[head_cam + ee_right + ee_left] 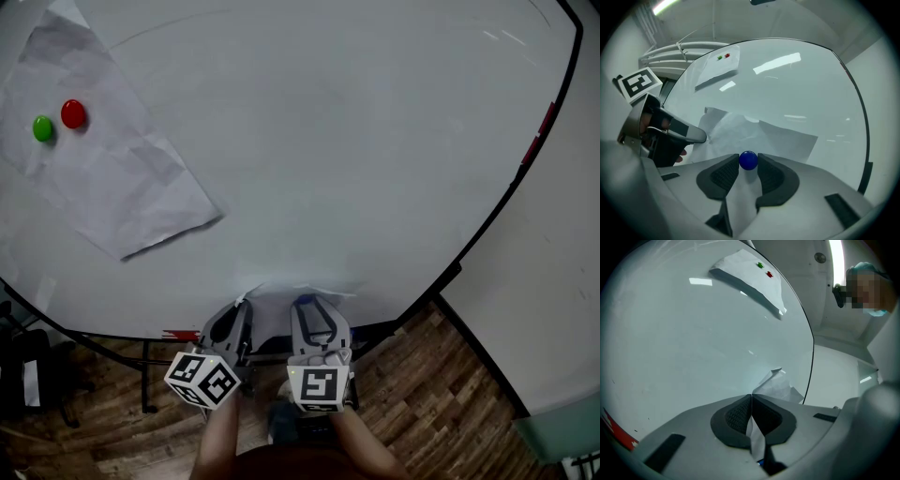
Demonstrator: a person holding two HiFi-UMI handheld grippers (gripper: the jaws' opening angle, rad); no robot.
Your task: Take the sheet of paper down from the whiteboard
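Note:
A crumpled white sheet of paper (759, 133) lies against the whiteboard (356, 141) at its lower edge, right in front of both grippers. My left gripper (751, 401) is shut on the sheet's edge, and a strip of paper runs down between its jaws. In the head view it (246, 302) sits just left of my right gripper (305, 302). The right gripper (748, 161) is shut on a small blue round magnet (748, 160) that rests on the sheet.
A second creased sheet (103, 159) hangs at the board's upper left under a green magnet (42, 127) and a red magnet (73, 113). Red markers (547, 119) sit on the board's right frame. Wooden floor (441, 384) lies below.

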